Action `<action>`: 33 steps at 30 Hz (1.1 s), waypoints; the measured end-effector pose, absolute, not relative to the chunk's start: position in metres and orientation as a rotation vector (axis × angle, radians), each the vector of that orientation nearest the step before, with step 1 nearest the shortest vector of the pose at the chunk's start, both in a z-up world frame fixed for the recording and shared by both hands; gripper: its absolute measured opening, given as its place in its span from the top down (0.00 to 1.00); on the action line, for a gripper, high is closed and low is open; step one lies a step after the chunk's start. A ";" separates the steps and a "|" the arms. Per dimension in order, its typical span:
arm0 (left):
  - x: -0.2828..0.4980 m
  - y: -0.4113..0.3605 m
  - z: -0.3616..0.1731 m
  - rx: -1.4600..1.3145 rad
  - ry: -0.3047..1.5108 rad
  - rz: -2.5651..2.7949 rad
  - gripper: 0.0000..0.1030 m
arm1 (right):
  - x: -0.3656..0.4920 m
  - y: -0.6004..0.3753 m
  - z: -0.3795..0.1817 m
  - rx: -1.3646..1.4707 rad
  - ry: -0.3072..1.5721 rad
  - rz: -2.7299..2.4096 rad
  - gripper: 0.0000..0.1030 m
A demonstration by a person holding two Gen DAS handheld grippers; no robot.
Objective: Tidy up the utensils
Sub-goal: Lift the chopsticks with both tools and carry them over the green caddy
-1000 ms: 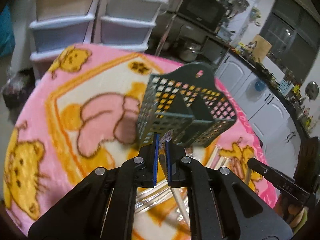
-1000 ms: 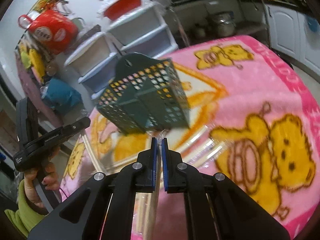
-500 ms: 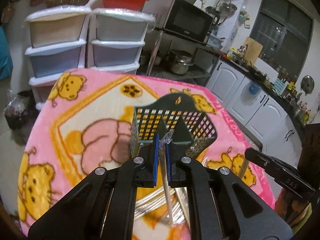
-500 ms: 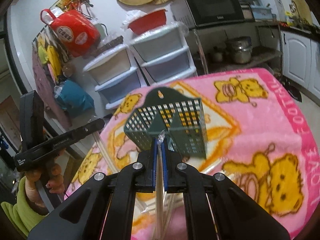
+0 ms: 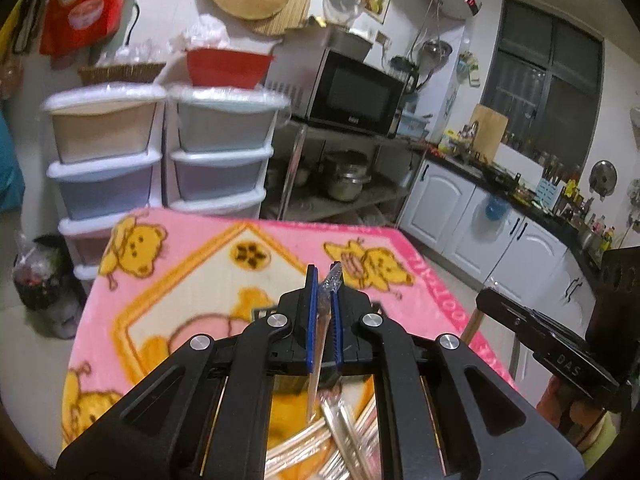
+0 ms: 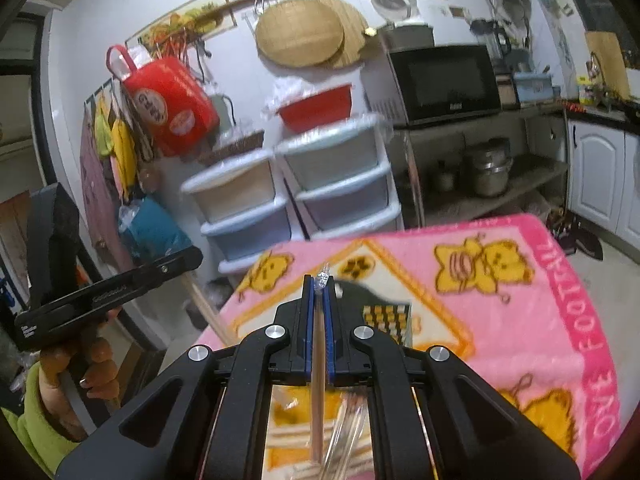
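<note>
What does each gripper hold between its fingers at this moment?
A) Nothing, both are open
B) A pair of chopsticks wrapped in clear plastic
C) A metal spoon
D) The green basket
B: the left gripper and the right gripper are each shut on a thin wooden stick in a clear wrapper, the left wrapped chopsticks and the right wrapped chopsticks.

The other tool (image 5: 560, 356) bears "DAS"; blanket (image 6: 592, 344) reads "FOOTKIN".

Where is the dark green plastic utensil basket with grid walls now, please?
In the right wrist view, the dark green plastic utensil basket stands on the pink bear-print blanket, just right of the right gripper and mostly hidden behind it.
</note>
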State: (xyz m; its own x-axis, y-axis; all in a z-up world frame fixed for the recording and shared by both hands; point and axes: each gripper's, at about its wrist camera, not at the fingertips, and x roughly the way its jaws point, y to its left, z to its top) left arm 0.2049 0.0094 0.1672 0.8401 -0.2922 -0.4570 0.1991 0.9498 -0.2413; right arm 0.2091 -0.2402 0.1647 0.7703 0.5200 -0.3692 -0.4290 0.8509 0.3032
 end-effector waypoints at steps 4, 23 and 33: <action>0.208 0.005 0.186 -0.176 0.469 -0.261 0.96 | 0.217 -0.242 0.181 0.191 0.405 0.500 0.95; 0.243 -0.001 0.212 -0.132 0.394 -0.180 0.96 | 0.261 -0.247 0.220 0.195 0.263 0.434 0.95; 0.263 0.006 0.182 -0.149 0.428 -0.149 0.96 | 0.279 -0.241 0.196 0.181 0.273 0.381 0.95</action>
State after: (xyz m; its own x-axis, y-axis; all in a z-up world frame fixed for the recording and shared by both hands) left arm 0.2634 0.0065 0.1815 0.8992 -0.1747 -0.4012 0.1123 0.9783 -0.1744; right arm 0.2795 -0.2413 0.1957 0.8925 0.3889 -0.2282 -0.3406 0.9131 0.2242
